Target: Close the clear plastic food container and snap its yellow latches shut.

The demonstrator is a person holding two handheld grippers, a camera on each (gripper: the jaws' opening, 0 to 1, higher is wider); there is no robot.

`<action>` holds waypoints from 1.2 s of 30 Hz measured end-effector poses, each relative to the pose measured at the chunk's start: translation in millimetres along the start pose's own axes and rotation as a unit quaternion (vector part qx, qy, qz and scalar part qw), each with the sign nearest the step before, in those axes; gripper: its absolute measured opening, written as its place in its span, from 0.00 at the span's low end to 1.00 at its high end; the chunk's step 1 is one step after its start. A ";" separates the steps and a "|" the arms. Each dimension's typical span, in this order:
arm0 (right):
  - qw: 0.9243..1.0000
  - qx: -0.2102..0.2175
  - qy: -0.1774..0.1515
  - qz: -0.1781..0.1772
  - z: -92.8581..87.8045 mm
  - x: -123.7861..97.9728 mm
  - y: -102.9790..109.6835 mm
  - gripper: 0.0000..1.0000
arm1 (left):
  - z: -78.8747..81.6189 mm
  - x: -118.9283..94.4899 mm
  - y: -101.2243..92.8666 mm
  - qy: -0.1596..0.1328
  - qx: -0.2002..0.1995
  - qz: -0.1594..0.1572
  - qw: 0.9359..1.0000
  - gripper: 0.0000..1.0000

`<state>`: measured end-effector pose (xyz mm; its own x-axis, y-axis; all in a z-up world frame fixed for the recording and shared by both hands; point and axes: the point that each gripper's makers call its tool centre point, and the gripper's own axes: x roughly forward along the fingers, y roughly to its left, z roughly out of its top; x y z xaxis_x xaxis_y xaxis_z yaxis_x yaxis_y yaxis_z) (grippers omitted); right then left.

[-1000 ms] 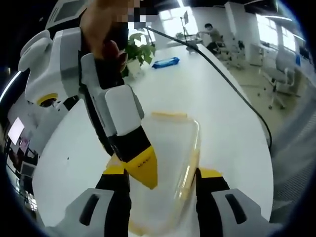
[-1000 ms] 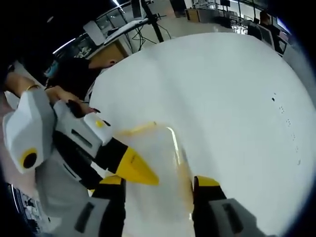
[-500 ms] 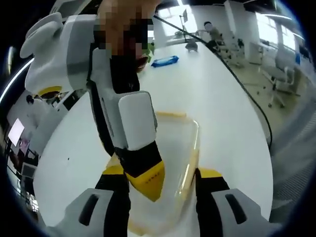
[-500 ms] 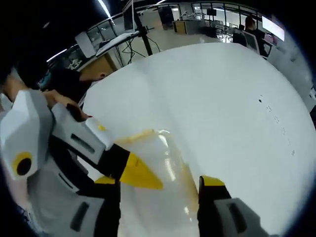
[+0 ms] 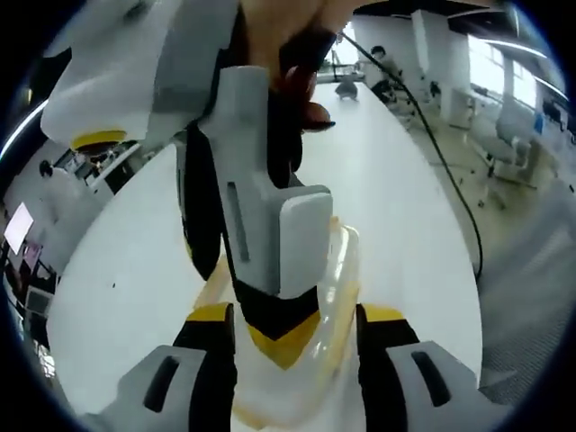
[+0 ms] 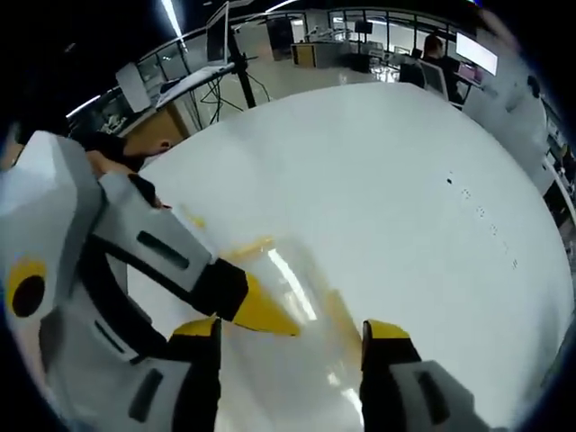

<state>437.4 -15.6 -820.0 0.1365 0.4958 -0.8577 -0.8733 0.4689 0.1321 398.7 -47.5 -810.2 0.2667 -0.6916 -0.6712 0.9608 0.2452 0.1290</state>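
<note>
The clear plastic container [image 5: 337, 270] with yellow latches lies on the white table [image 5: 396, 207], low in the left gripper view. My left gripper [image 5: 297, 317] is open, with the container between its jaws. My right gripper [image 5: 283, 340] reaches down from the top, held by a hand [image 5: 297, 45], and its yellow tip presses at the lid between my left jaws. In the right gripper view the container [image 6: 301, 288] lies between the jaws of my open right gripper [image 6: 290, 331]. The left gripper [image 6: 265, 313] comes in from the left with its yellow tip on the lid.
A black cable [image 5: 445, 171] trails across the table toward its right edge. A person [image 5: 382, 58] sits at the far end, and office chairs [image 5: 508, 117] stand off to the right. A tripod [image 6: 229, 40] and a person [image 6: 436, 49] stand beyond the table.
The right gripper has swung across and down over the container, and its tip has moved from the left side to the middle between my left jaws. Both cameras have shifted slightly.
</note>
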 end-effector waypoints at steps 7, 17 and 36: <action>0.997 0.039 -0.065 -0.034 5.5 -7.3 -6.6 0.53 | 4.4 -10.6 -2.6 -0.010 -0.019 0.001 1.000 0.59; 0.989 0.086 -0.095 -0.072 -16.1 -30.2 -17.4 0.54 | -6.4 -26.2 5.6 -0.030 -0.110 0.018 0.993 0.58; 0.975 0.161 -0.103 -0.111 -66.2 -43.6 -25.5 0.51 | -49.7 -44.4 61.0 -0.043 -0.300 0.102 0.947 0.46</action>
<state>422.7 -97.5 -818.8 0.4253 0.4768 -0.7693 -0.6246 0.7698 0.1317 441.7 31.9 -808.8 0.4725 -0.6350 -0.6111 0.6798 0.7039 -0.2058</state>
